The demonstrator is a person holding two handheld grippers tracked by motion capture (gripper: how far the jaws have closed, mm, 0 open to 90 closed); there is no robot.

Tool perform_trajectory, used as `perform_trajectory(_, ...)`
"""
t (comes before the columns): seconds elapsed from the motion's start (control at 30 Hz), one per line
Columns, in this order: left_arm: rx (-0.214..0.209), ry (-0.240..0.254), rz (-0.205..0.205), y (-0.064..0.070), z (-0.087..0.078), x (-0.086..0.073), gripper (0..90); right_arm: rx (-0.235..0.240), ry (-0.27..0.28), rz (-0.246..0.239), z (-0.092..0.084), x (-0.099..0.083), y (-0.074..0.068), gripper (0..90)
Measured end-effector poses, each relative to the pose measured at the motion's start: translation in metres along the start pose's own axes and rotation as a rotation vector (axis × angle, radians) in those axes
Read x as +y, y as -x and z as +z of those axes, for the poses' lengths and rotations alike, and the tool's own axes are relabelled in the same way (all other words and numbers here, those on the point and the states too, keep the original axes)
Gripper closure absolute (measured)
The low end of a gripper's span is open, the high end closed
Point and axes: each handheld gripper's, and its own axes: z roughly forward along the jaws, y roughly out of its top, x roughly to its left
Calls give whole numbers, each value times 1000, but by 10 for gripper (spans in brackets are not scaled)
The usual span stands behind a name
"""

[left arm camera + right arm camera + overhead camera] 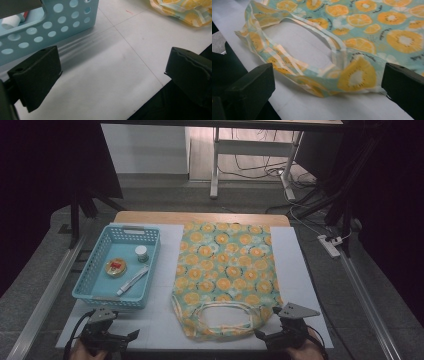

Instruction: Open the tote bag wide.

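A teal tote bag (225,270) printed with orange slices lies flat on the white mat, its handle loop (220,320) toward me. My right gripper (264,336) stands open at the bag's near right corner; in the right gripper view its jaws flank the handle (322,75) without touching it. My left gripper (131,336) is open near the front left, just below the light blue basket (95,292). In the left gripper view bare mat lies between its jaws, with the basket wall (50,27) ahead. The basket holds a small white jar (141,253), a round tin (115,267) and a white tube (132,281).
The white mat (160,320) covers a wooden table whose far edge (200,217) shows behind the bag. Metal rails (45,295) run along both sides. A desk frame and cables (255,165) stand on the floor beyond, with a power strip (330,245) at right.
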Motion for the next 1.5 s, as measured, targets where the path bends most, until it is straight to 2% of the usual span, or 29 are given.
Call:
perform_trajectory(0.3, -2, -6, 4, 0, 1, 0, 4, 41, -47, 2, 17, 8, -8, 0)
perform_trajectory(0.6, -4, -7, 7, 0, 1, 0, 5, 87, -84, -59, 39, 22, -22, 0)
perform_trajectory(0.97, -5, -11, 7, 0, 1, 1, 6, 139, -109, -93, 58, 36, -36, 0)
perform_trajectory(1.17, -5, -11, 7, 0, 1, 1, 6, 157, -118, -107, 70, 45, -42, 0)
perform_trajectory(1.5, -7, -13, 9, 0, 1, 1, 7, 170, -142, -161, 93, 60, -53, 6)
